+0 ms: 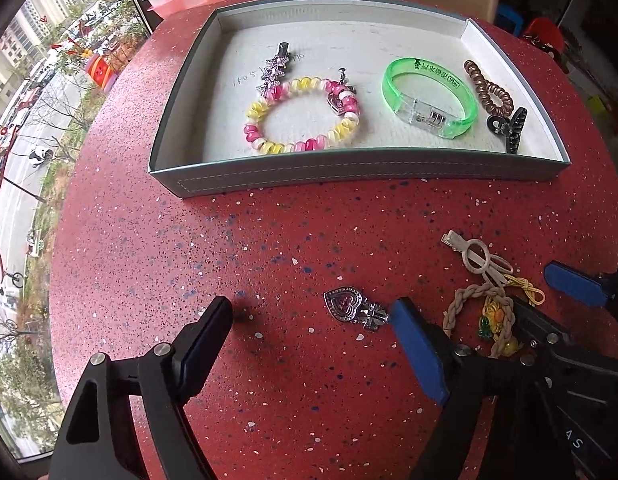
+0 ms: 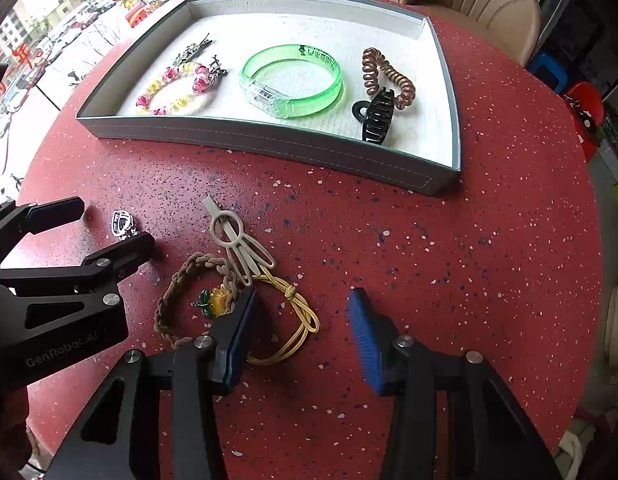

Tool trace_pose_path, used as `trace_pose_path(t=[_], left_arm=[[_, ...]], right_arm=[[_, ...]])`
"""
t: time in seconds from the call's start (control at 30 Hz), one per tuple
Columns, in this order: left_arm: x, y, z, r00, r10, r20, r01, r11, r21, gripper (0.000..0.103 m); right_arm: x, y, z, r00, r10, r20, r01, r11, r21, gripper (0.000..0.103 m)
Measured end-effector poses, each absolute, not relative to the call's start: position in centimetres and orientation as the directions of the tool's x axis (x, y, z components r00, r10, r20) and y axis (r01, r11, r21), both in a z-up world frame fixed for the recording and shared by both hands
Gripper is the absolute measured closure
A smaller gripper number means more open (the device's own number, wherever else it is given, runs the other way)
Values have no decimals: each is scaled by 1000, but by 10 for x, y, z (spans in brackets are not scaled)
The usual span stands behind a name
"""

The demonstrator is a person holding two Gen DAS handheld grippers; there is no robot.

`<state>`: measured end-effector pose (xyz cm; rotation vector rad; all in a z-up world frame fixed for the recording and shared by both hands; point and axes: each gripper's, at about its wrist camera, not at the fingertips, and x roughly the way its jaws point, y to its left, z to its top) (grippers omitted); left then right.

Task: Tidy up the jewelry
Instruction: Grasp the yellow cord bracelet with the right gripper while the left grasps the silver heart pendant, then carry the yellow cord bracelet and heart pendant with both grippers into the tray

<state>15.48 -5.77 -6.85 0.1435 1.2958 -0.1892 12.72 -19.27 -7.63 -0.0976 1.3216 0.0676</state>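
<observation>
Jewelry is lying in two groups on a red speckled table [image 1: 149, 260]: sorted pieces are resting in a grey tray [image 1: 349, 170], while loose ones are waiting just in front of the grippers. Inside the tray are sitting a pink-and-yellow bead bracelet [image 1: 305, 116], a green bangle [image 1: 429, 96], a copper coil tie [image 2: 385, 76] and a black claw clip [image 2: 375, 118]. On the bare tabletop, a silver heart clip [image 1: 349, 308] is lying between the wide-open fingers of the left gripper [image 1: 309, 312], its far end just beside the blue pad. The right gripper [image 2: 301, 308], jaws also standing wide, is hovering over a braided hair tie [image 2: 181, 300], a yellow elastic [image 2: 293, 320] and a cream hair clip [image 2: 237, 240]. The heart clip is looking small, stiff, light and slick, so pinching across its narrow bar is likely safest; the ties are appearing soft and easy to snag.
</observation>
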Motion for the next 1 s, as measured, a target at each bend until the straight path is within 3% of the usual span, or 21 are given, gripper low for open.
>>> trace_pose_path(t=[0.3, 0.33, 0.37, 0.53, 0.63, 1.0], left_arm=[[150, -75, -60, 256, -96, -962, 283, 959, -20, 38], [149, -76, -59, 258, -97, -961, 286, 958, -20, 45], [148, -75, -57, 261, -98, -960, 290, 957, -19, 54], [145, -70, -53, 265, -116, -957, 299, 954, -33, 58], [142, -63, -47, 255, -165, -953, 302, 950, -84, 79], [131, -37, -35, 233, -234, -944, 280, 946, -165, 79]], right_arm=[[115, -188, -64, 240, 12, -971, -115, 993, -16, 90], [115, -189, -64, 238, 19, -971, -109, 994, -8, 93], [115, -192, -64, 237, 24, -971, -100, 995, 1, 95], [109, -207, -62, 238, 56, -970, -45, 998, 47, 96], [101, -216, -57, 241, 96, -966, -12, 995, 96, 97], [74, -250, -41, 260, 230, -938, 77, 963, 258, 97]])
